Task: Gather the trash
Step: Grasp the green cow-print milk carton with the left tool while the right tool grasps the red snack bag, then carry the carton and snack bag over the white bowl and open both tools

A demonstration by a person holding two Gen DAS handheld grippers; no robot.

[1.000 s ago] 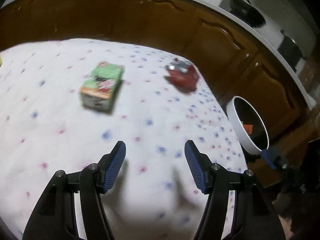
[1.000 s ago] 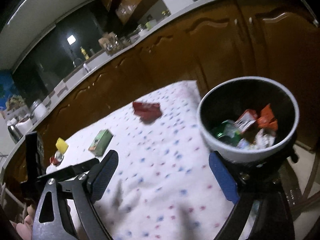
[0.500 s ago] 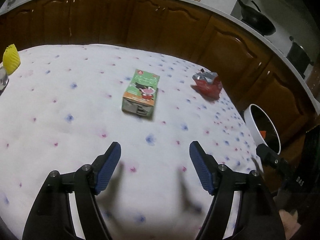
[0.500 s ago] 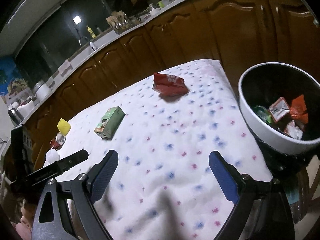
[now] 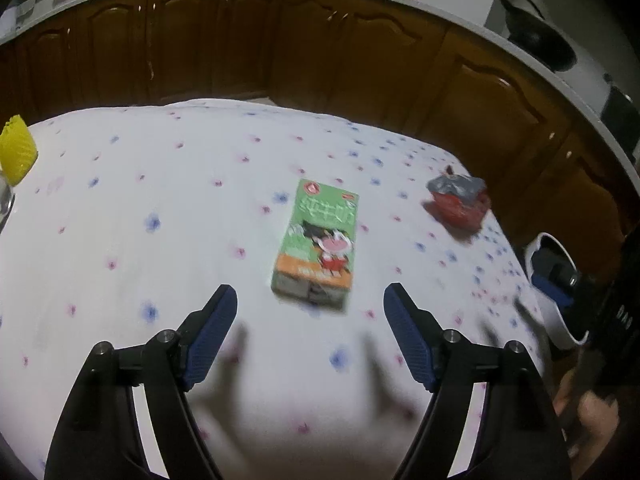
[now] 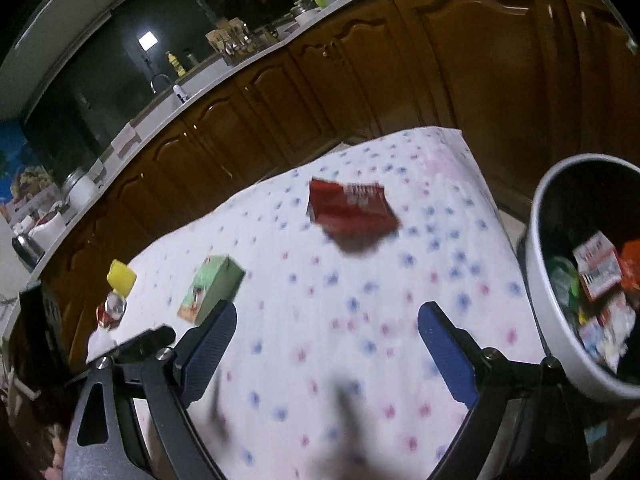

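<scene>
One green carton and one red wrapper are lying on the tablecloth. One yellow object and one crushed can are sitting near its left edge. One bin is standing at its right edge, holding several wrappers, too jumbled to count.

Each hand-held gripper, left and right, has black arms, silver screws and ribbed blue pads.
</scene>
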